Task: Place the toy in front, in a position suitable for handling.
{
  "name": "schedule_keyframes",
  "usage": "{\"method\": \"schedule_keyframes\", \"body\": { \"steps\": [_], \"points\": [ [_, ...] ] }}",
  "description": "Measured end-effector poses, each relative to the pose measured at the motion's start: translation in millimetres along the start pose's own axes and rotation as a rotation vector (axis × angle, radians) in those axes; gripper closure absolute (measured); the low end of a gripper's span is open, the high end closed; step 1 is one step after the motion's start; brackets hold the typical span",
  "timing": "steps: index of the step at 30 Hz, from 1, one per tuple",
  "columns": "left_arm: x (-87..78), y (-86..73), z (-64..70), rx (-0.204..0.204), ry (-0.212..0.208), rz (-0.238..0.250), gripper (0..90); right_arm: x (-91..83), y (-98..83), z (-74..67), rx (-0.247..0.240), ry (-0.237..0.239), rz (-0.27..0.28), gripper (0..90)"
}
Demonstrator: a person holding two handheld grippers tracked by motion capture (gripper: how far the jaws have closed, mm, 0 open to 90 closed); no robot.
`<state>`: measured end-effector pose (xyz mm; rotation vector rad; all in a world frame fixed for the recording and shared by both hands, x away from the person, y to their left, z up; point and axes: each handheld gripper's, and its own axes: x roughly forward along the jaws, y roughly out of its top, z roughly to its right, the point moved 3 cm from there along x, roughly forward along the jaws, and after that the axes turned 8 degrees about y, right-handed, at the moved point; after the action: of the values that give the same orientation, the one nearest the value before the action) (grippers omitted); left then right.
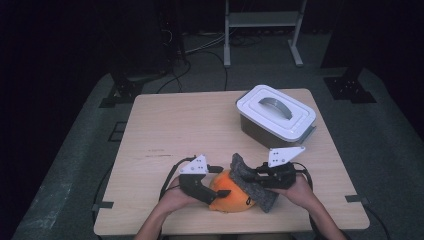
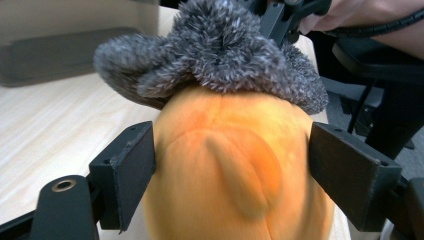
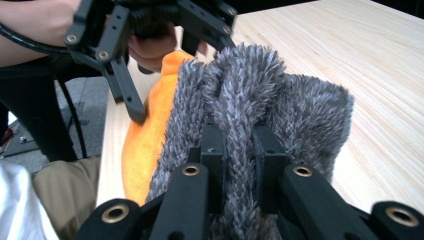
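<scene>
An orange plush toy (image 1: 231,201) lies near the table's front edge, and a grey fuzzy cloth (image 1: 252,186) is draped over its right side. My left gripper (image 1: 220,181) straddles the toy from the left. In the left gripper view its jaws (image 2: 230,165) flank the orange body (image 2: 225,170) widely, with the pads alongside it and not denting it. My right gripper (image 1: 248,175) comes in from the right, shut on a fold of the grey cloth (image 3: 300,110), which bulges up between its jaws (image 3: 235,145). The orange toy (image 3: 145,145) shows behind the cloth there.
A grey box with a white handled lid (image 1: 276,117) stands closed at the back right of the wooden table (image 1: 175,125). A metal rack (image 1: 262,25) stands on the floor beyond the table. Both hands rest at the table's front edge.
</scene>
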<state>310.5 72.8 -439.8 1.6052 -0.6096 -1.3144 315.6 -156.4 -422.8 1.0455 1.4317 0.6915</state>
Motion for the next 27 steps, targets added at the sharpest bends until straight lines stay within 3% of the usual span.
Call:
{"method": "schedule_keyframes", "body": {
  "steps": [2,3,4,5,6,7,8,9,12,13,14,15,16,19,27],
  "points": [
    [1.1,-0.6,0.9,0.001,-0.004,-0.002,24.7,0.5,0.6,-1.5,-0.005,0.002,-0.005,78.4],
    [1.0,-1.6,1.3,0.033,0.013,0.005,31.6,0.1,0.4,-1.9,-0.007,0.000,-0.008,78.4],
    [1.0,-1.6,1.3,0.033,0.013,0.005,38.8,0.1,0.4,-1.9,-0.007,0.000,-0.008,78.4],
    [-0.3,0.4,1.3,0.069,0.032,0.032,44.3,-1.7,0.4,0.4,0.000,0.003,0.006,78.4],
    [-0.3,0.4,1.3,0.069,0.032,0.032,47.5,-1.7,0.4,0.4,0.000,0.003,0.006,78.4],
    [-2.4,4.6,2.5,0.137,0.063,0.087,48.7,-7.2,4.4,1.7,-0.004,-0.008,0.030,78.5],
    [-2.4,4.6,2.5,0.137,0.063,0.087,49.1,-7.2,4.4,1.7,-0.004,-0.008,0.030,78.5],
    [-2.8,8.2,2.0,0.185,0.100,0.133,48.8,-13.5,9.9,1.8,-0.011,-0.020,0.071,78.5],
    [-0.3,7.3,-1.1,0.188,0.103,0.105,40.9,-15.0,11.2,2.6,-0.007,-0.034,0.090,78.5],
    [2.6,4.6,-3.1,0.161,0.098,0.068,40.9,-12.5,9.0,3.3,-0.002,-0.038,0.075,78.5],
    [3.2,3.5,-3.7,0.139,0.090,0.063,27.0,-2.3,2.4,3.5,0.003,-0.038,0.032,78.4],
    [3.7,3.8,-4.0,0.104,0.080,0.054,27.0,-2.3,2.4,3.5,0.003,-0.038,0.032,78.4],
    [3.5,5.6,-4.1,0.081,0.079,0.049,21.6,4.0,3.6,-1.1,-0.006,-0.007,0.022,78.5],
    [2.5,3.4,-1.2,0.100,0.084,0.046,37.5,4.0,7.2,-5.5,-0.043,-0.023,-0.003,78.5],
    [-3.4,-3.3,-5.3,0.110,0.049,0.045,43.8,-11.2,-8.6,3.8,0.004,-0.023,-0.008,78.6]
  ]
}}
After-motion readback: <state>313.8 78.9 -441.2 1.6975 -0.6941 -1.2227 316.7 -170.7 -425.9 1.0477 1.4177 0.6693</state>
